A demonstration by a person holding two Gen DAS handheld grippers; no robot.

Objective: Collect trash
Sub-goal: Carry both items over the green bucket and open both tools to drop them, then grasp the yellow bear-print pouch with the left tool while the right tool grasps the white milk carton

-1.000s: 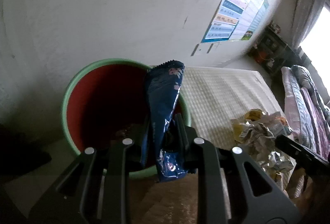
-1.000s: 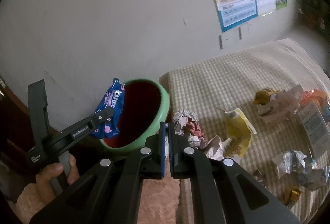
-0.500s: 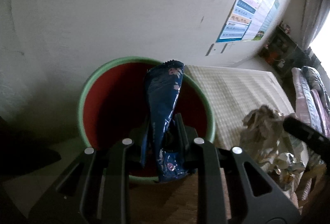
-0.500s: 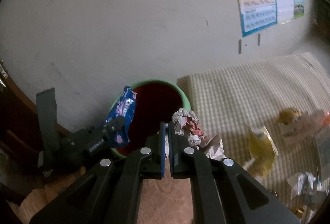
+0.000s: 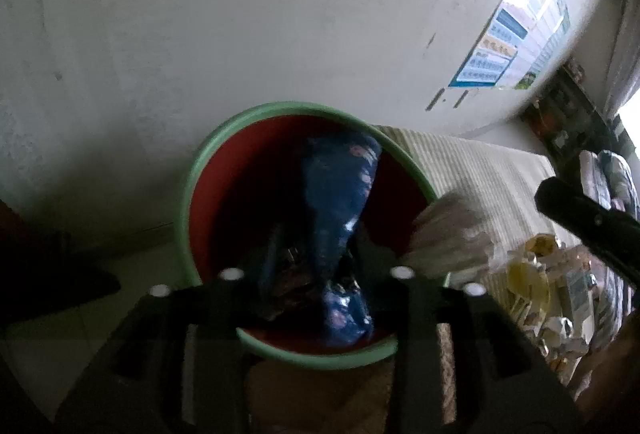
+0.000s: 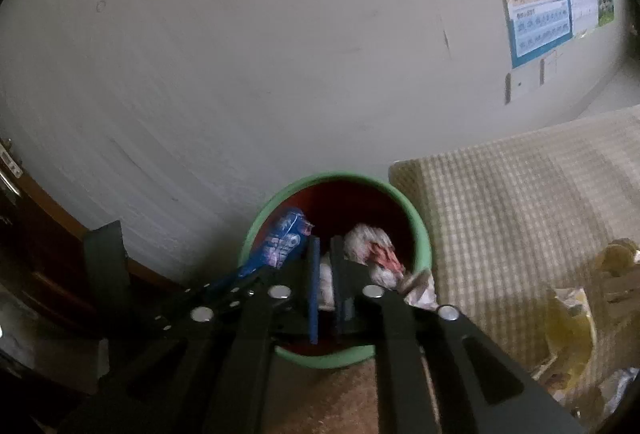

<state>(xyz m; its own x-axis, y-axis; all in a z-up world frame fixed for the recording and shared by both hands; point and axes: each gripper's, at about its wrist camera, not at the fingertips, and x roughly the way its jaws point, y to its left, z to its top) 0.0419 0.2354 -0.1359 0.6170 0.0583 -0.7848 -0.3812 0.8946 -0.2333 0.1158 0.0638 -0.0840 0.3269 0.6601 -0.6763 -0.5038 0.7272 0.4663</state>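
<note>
Left to right: a second ago the left hand-held gripper held the blue wrapper short of the bin. Now it is over the bin's mouth, and the fingers look to have spread, though blur leaves it unsure. The wrapper stands loose inside the red wall, so this piece looks as good as dropped. The right hand-held gripper has swung in from the bed and now hangs over the same bin, fingers close together and pinching crumpled paper above the opening. That makes two pieces nearly collected. More litter lies on the bed at far right, so further trips are likely needed.
</note>
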